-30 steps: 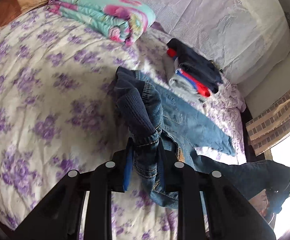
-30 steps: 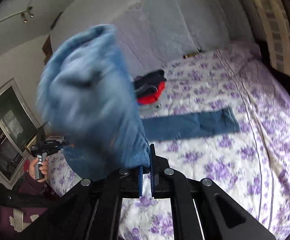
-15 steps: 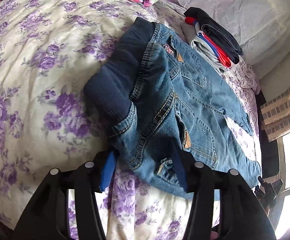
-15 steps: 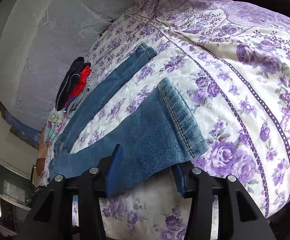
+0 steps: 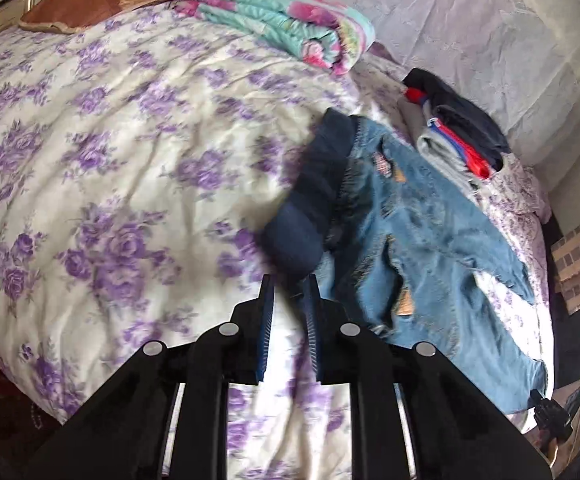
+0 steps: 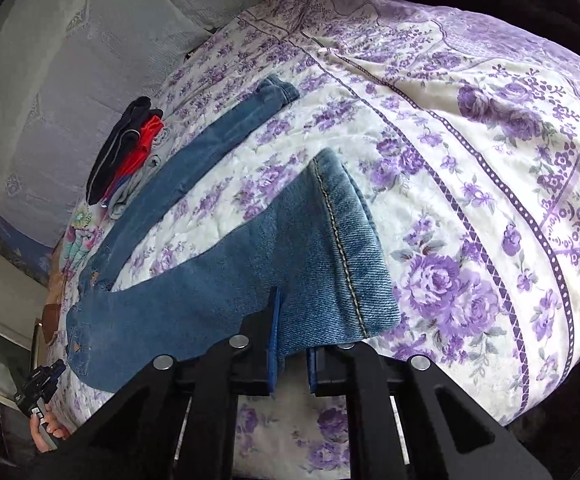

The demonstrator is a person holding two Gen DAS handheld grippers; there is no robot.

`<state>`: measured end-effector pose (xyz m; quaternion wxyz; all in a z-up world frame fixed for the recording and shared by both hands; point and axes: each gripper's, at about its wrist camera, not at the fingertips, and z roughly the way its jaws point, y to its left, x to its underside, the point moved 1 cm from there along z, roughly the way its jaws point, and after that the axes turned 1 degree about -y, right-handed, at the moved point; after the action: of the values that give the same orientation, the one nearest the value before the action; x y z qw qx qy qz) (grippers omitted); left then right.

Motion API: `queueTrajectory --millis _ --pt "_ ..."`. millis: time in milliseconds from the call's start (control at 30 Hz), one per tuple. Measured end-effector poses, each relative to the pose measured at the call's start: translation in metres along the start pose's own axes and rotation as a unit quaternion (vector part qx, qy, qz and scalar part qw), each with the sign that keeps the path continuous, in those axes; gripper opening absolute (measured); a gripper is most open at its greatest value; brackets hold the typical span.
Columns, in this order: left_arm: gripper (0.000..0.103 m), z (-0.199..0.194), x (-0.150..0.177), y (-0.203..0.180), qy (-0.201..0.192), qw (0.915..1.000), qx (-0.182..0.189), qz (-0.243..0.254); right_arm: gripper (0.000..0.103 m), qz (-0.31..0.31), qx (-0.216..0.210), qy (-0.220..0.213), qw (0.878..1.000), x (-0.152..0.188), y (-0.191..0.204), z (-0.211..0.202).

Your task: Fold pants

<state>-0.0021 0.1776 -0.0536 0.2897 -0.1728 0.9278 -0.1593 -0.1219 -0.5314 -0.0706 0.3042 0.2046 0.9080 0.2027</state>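
One pair of blue jeans lies spread on the bed, which has a white cover with purple flowers; the two legs are apart, and the waist end is blurred in the left wrist view. The left gripper has just been closing and its jaws are now pressed together just beside the dark waistband, with nothing between them. The right gripper has also just been closing, and the hem of the near leg lies between its jaws; the far jaw is mostly hidden under the denim. One stack of folded clothes sits near the wall. One folded floral blanket and one brown pillow rest further away. A hand is cut off at the edge.
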Motion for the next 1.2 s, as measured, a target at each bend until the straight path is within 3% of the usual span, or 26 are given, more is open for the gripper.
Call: queueTrajectory --millis 67,167,233,300,400,467,600,667,767,800,833,900,933,1067,1200 --pt "0.012 0.011 0.006 0.012 0.025 0.9988 0.034 -0.027 0.014 0.011 -0.008 -0.010 1.000 -0.001 -0.003 -0.001" --pt "0.019 0.013 0.011 -0.008 0.029 0.9982 0.053 0.003 0.025 0.008 -0.007 -0.030 1.000 -0.005 0.003 -0.010" --pt "0.037 0.018 0.010 -0.023 0.026 0.9981 0.053 0.020 0.035 0.000 -0.005 -0.027 1.000 -0.006 0.009 -0.008" --pt "0.045 0.027 0.005 -0.026 0.029 0.9977 0.061 0.004 0.040 0.000 -0.003 -0.024 1.000 -0.005 0.011 -0.004" --pt "0.048 0.035 -0.001 -0.027 0.040 0.9959 0.078 -0.021 0.042 0.007 -0.005 -0.023 1.000 -0.004 0.010 -0.002" --pt "0.062 0.029 -0.003 -0.027 0.039 0.9943 0.095 -0.031 0.041 0.010 -0.009 -0.023 1.000 -0.004 0.009 -0.003" --pt "0.078 0.009 -0.007 -0.024 0.009 0.9944 0.098 -0.040 0.040 0.014 -0.014 -0.022 1.000 -0.004 0.005 -0.001" --pt "0.080 0.018 -0.012 -0.022 0.012 0.9954 0.084 -0.045 0.040 0.013 -0.013 -0.023 1.000 -0.005 0.006 0.002" --pt "0.077 0.046 -0.017 -0.018 0.036 0.9922 0.097 -0.069 0.042 0.005 -0.009 -0.025 1.000 -0.006 0.011 0.005" --pt "0.066 0.047 -0.019 -0.022 0.025 0.9930 0.095 -0.065 0.042 0.003 -0.006 -0.026 1.000 -0.006 0.012 0.005" --pt "0.042 0.047 -0.021 -0.026 0.019 0.9929 0.103 -0.058 0.042 0.000 -0.004 -0.027 1.000 -0.006 0.013 0.006" --pt "0.024 0.045 -0.027 -0.033 0.006 0.9919 0.116 -0.052 0.042 -0.005 -0.003 -0.027 1.000 -0.005 0.014 0.006" --pt "0.022 0.044 -0.029 -0.032 -0.003 0.9906 0.125 -0.056 0.040 -0.006 -0.002 -0.027 1.000 -0.006 0.013 0.006" --pt "0.015 0.032 -0.026 -0.020 -0.021 0.9889 0.128 -0.074 0.016 0.010 -0.017 -0.031 0.999 -0.009 0.005 0.001" --pt "0.011 0.000 -0.016 0.001 -0.047 0.9830 0.148 -0.099 0.013 0.011 -0.037 -0.038 0.999 -0.009 0.007 -0.013"
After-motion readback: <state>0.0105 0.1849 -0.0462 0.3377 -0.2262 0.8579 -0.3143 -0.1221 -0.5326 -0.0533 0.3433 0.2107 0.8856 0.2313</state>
